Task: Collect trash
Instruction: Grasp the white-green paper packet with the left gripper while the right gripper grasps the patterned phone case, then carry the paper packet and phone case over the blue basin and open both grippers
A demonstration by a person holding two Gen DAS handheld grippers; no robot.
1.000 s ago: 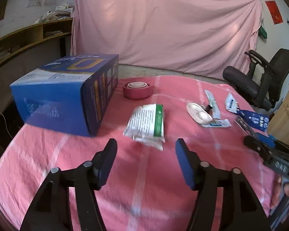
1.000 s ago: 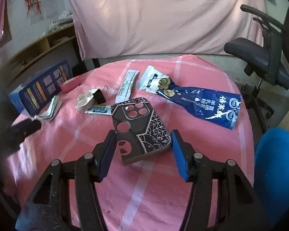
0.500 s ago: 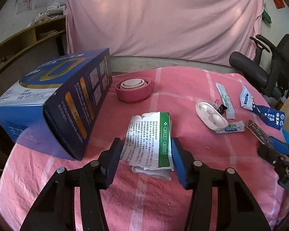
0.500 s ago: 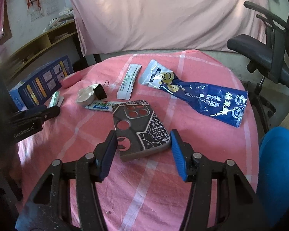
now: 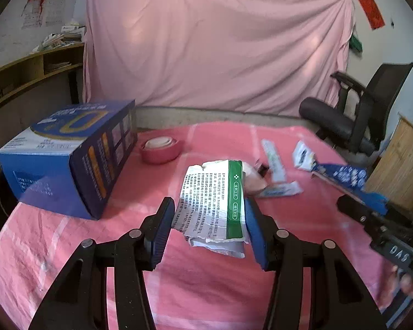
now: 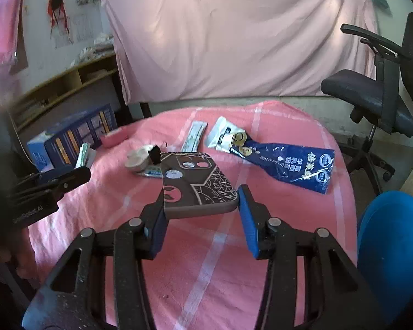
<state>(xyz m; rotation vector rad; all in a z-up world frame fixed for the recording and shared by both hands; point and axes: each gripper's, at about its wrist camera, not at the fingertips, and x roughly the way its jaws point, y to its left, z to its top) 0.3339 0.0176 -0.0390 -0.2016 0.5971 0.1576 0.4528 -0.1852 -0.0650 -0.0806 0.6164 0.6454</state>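
Soft daylight, pink cast; fisheye bending edges, dark corners; motion blur at sides.

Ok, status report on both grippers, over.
Left gripper shut on torn medicine packet, lifted. Right gripper shut on phone case. Nothing blocking.

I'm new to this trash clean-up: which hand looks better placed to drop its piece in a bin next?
Probably the right. Its tongs hold the phone case, lifted, and a blue bin sits close beside. The left tongs grip the paper packet, but no bin shows there.
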